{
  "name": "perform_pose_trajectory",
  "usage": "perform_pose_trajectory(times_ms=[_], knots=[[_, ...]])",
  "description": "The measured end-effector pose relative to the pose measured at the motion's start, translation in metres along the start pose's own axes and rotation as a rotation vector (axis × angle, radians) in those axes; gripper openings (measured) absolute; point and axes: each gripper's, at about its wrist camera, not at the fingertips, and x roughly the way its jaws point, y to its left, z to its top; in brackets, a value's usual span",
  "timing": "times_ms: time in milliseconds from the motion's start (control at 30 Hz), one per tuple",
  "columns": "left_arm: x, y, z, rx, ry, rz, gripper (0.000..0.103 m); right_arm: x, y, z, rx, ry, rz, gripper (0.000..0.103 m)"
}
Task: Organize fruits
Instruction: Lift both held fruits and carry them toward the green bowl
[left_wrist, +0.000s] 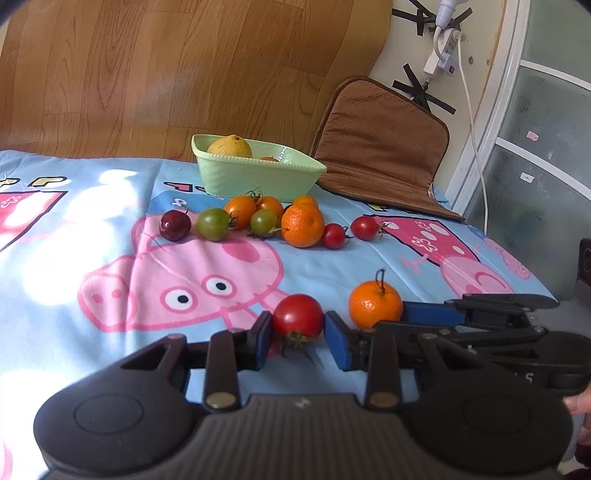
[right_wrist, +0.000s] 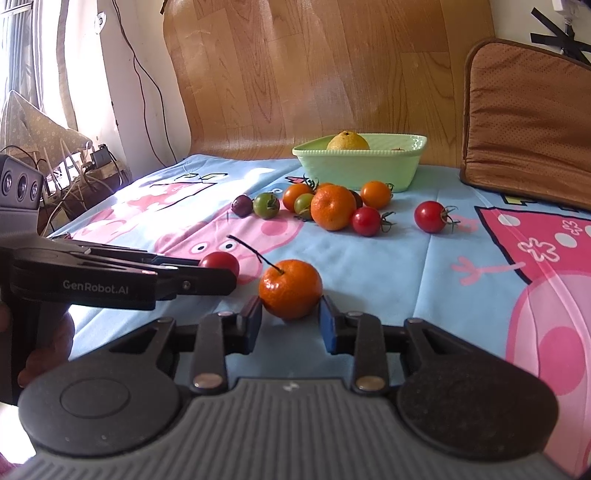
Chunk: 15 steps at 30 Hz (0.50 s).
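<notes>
On the cartoon bedspread (left_wrist: 74, 236), lower left to lower right: two handheld grippers each bracket one fruit.

Left gripper (left_wrist: 298, 334): lower centre of the left wrist view, its blue pads clenched on a red tomato (left_wrist: 297, 315), stem end toward the camera, the fruit resting on the cloth.

Right gripper (right_wrist: 290, 320): lower centre of the right wrist view, blue pads at either flank of a stemmed mandarin (right_wrist: 290, 294); contact looks made on both sides, though the right pad's touch is hard to confirm.

Loose fruit: across the middle of both views, a cluster of a dark plum-coloured tomato (left_wrist: 175, 225), green (left_wrist: 213, 223) and orange tomatoes, a large mandarin (left_wrist: 302, 225) and two small red tomatoes (left_wrist: 364, 228), all still on the cloth.

Green dish (left_wrist: 258, 177): upper centre, behind the cluster, already holding a yellow citrus (left_wrist: 229, 147).

Brown cushion (left_wrist: 380, 144): upper right, propped beside the dish.

Step in hand, as a judgement: securing both fruits before carrying them to the dish.

Doing it well: squeeze the tomato lightly since its skin bruises; seat the mandarin at its widest girth, lift straight up, pass over the cluster and release low inside the dish.
</notes>
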Motion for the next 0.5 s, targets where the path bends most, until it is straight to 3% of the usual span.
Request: perform_pose_trajectory(times_ms=[133,233,367,500], knots=[[-0.002,0.003,0.013,-0.035,-0.017,-0.045,0.031,-0.002,-0.002,0.008,0.02,-0.026,0.01,0.035],[-0.001,0.003,0.038,-0.012,-0.052,-0.042,0.031,-0.001,-0.01,0.024,0.039,-0.059,0.031,0.024],[0.01,0.009,0.078,-0.013,-0.094,-0.036,0.031,0.014,-0.03,0.055,0.087,-0.075,0.022,0.023],[0.018,0.02,0.091,-0.053,-0.104,-0.053,0.031,0.022,-0.039,0.06,0.098,-0.044,0.053,0.024]])
